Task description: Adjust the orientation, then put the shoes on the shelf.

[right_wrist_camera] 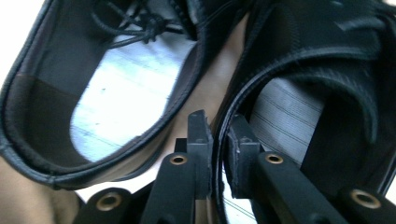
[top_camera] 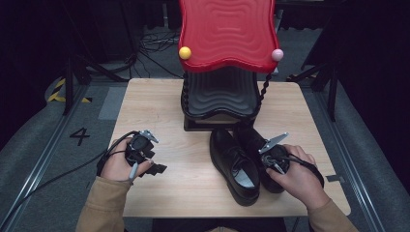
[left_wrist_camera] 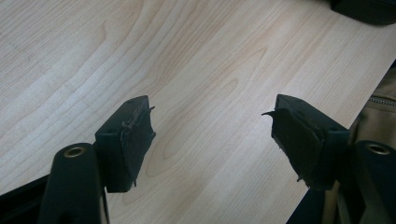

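Right-hand black leather lace-up shoe [right_wrist_camera: 322, 70] collar pinched by right gripper [right_wrist_camera: 218, 126]; grip to be tightened before lift toward 12 o'clock; left gripper [left_wrist_camera: 212, 135] released.

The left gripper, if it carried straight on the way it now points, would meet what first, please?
Most likely the bare wooden table: the left gripper, jaws open, angles down at it with nothing between.

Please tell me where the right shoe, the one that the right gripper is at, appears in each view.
High view: right shoe, right of centre, partly under the right gripper.
Left gripper view: not in it.
Right gripper view: right half, its collar between the jaws.
Shared landmark: the left shoe beside it.
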The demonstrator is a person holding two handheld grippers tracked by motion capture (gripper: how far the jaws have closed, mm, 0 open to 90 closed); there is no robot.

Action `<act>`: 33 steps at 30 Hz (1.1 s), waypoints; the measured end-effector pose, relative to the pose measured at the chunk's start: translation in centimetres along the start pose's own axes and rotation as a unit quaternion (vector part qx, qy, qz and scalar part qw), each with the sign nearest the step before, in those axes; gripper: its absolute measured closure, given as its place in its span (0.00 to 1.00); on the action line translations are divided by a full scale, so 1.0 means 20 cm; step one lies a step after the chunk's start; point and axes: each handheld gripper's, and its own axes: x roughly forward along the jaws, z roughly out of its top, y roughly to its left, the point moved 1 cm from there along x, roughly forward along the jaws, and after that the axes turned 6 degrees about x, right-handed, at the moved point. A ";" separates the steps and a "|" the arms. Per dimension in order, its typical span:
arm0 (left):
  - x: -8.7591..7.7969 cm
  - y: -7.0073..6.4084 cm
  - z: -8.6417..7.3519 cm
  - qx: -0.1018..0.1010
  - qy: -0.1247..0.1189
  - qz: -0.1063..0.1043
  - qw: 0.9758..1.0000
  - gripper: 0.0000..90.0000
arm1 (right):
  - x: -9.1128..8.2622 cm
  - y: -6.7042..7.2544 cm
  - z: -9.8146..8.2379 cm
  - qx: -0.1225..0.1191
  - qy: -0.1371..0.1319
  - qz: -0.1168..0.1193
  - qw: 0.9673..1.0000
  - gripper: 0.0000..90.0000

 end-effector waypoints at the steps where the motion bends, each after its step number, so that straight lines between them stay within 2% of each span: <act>1: 0.00 0.00 0.00 -0.001 0.000 -0.001 1.000 0.33 | 0.01 0.00 0.00 0.003 0.000 0.013 1.000 0.90; 2: 0.01 0.00 0.01 0.000 0.002 0.000 1.000 0.33 | 0.01 0.00 0.00 0.006 0.000 0.023 1.000 0.90; 5: 0.02 0.00 0.01 0.001 0.005 -0.001 1.000 0.33 | 0.02 0.00 0.00 0.012 0.001 0.028 1.000 0.88; 9: 0.03 0.00 0.02 0.004 0.006 -0.003 1.000 0.33 | 0.02 -0.01 -0.01 0.028 -0.007 0.037 0.999 0.80; 10: 0.03 0.00 0.03 0.004 0.008 -0.004 1.000 0.33 | 0.02 -0.02 -0.01 0.043 -0.008 0.038 0.998 0.73; 12: 0.03 0.00 0.03 0.003 0.007 -0.005 1.000 0.33 | 0.01 -0.05 -0.03 0.072 -0.017 0.043 0.996 0.65; 14: 0.03 0.00 0.04 0.006 0.005 -0.006 1.000 0.33 | -0.01 -0.06 -0.05 0.093 -0.022 0.058 0.994 0.60; 16: 0.04 0.00 0.04 0.006 0.006 -0.005 1.000 0.32 | -0.05 -0.07 -0.05 0.107 -0.030 0.070 0.991 0.57; 18: 0.04 0.00 0.05 0.009 0.008 -0.006 1.000 0.32 | -0.09 -0.07 -0.06 0.113 -0.039 0.065 0.991 0.56; 21: 0.04 0.00 0.05 0.010 0.008 -0.006 1.000 0.32 | -0.12 -0.07 -0.07 0.134 -0.054 0.078 0.987 0.54; 22: 0.05 0.00 0.05 0.010 0.009 -0.005 1.000 0.32 | -0.12 -0.07 -0.07 0.134 -0.054 0.078 0.987 0.54; 23: 0.05 0.00 0.06 0.012 0.011 -0.004 1.000 0.32 | -0.12 -0.06 -0.07 0.158 -0.055 0.087 0.982 0.52; 24: 0.05 0.00 0.06 0.012 0.011 -0.004 1.000 0.33 | -0.12 -0.06 -0.07 0.158 -0.055 0.087 0.982 0.52; 25: 0.06 -0.01 0.06 0.011 0.012 -0.006 1.000 0.32 | -0.10 -0.05 -0.06 0.171 -0.051 0.091 0.980 0.49; 28: 0.06 -0.01 0.06 0.010 0.015 -0.006 1.000 0.33 | -0.07 -0.05 -0.05 0.181 -0.048 0.084 0.979 0.49; 31: 0.06 -0.01 0.05 0.011 0.014 -0.003 1.000 0.33 | 0.01 -0.04 -0.02 0.189 -0.033 0.070 0.979 0.48; 33: 0.06 -0.02 0.05 0.012 0.014 -0.001 1.000 0.33 | 0.05 -0.03 0.00 0.187 -0.022 0.066 0.980 0.50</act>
